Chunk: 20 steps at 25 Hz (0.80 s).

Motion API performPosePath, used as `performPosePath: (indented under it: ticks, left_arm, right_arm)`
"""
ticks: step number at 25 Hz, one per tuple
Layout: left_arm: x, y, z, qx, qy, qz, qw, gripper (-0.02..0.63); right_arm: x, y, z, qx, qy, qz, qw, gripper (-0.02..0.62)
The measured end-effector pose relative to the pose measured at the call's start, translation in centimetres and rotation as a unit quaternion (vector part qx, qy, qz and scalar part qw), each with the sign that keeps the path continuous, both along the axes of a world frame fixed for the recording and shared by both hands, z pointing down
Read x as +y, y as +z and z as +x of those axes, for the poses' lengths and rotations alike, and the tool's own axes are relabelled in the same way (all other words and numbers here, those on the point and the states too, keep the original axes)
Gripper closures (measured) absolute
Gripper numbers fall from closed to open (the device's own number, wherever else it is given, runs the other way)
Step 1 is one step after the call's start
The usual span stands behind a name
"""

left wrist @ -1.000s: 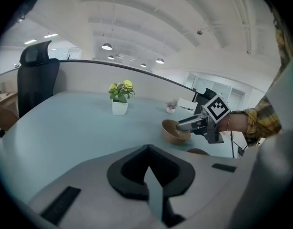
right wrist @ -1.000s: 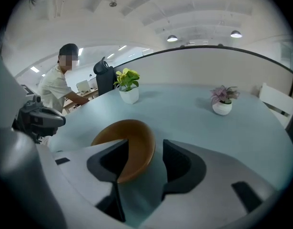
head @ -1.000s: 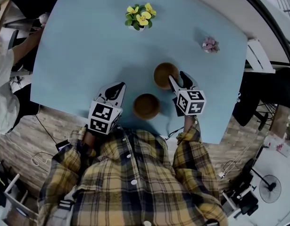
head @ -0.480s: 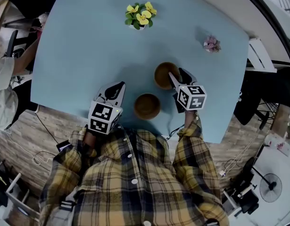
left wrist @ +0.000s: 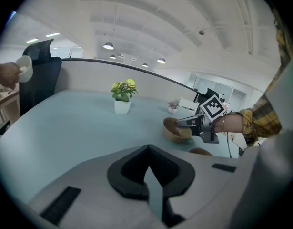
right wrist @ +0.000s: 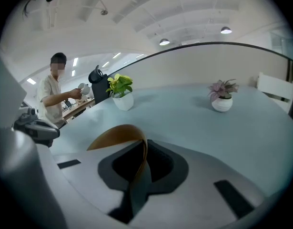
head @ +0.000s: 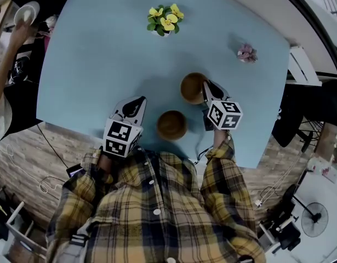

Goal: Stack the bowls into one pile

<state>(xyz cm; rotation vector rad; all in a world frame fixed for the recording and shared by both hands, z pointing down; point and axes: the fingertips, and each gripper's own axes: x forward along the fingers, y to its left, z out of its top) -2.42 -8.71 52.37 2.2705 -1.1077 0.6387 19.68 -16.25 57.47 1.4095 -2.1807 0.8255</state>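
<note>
Two brown bowls stand apart on the light blue table (head: 91, 64). The far bowl (head: 190, 86) has its right rim between the jaws of my right gripper (head: 205, 90), which are closing on it. In the right gripper view the thin bowl wall (right wrist: 118, 133) runs into the narrow slit between the pads, which press on it. The near bowl (head: 171, 124) sits by the table's front edge, free. Left of it, my left gripper (head: 136, 103) is shut with nothing in it. The left gripper view shows the far bowl (left wrist: 176, 130) and the right gripper (left wrist: 186, 123) at it.
A white pot of yellow flowers (head: 164, 18) stands at the back, a small pot with a pink plant (head: 246, 52) at the back right. A person holding a white cup (head: 26, 12) stands beyond the table's left edge. A white chair (head: 300, 64) stands at the right.
My right gripper's jaws, wide apart around the far bowl's right rim before, have come together on it. The person at the left has raised a white cup. My left gripper has kept still.
</note>
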Motion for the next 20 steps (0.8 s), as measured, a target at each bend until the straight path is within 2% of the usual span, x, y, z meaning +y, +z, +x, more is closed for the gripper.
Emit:
performPosePath:
  ticks: [8, 20]
  left_arm:
    - [0.1, -0.3, -0.1, 0.000, 0.000, 0.003, 1.0000, 0.615]
    - [-0.1, -2.0, -0.1, -0.001, 0.008, 0.032, 0.9995, 0.615]
  right_arm:
    - [-0.1, -1.1, 0.3, -0.069, 0.041, 0.016, 0.997, 0.574]
    - [0.6, -5.4, 0.0, -0.073, 0.042, 0.072, 0.994, 0.575]
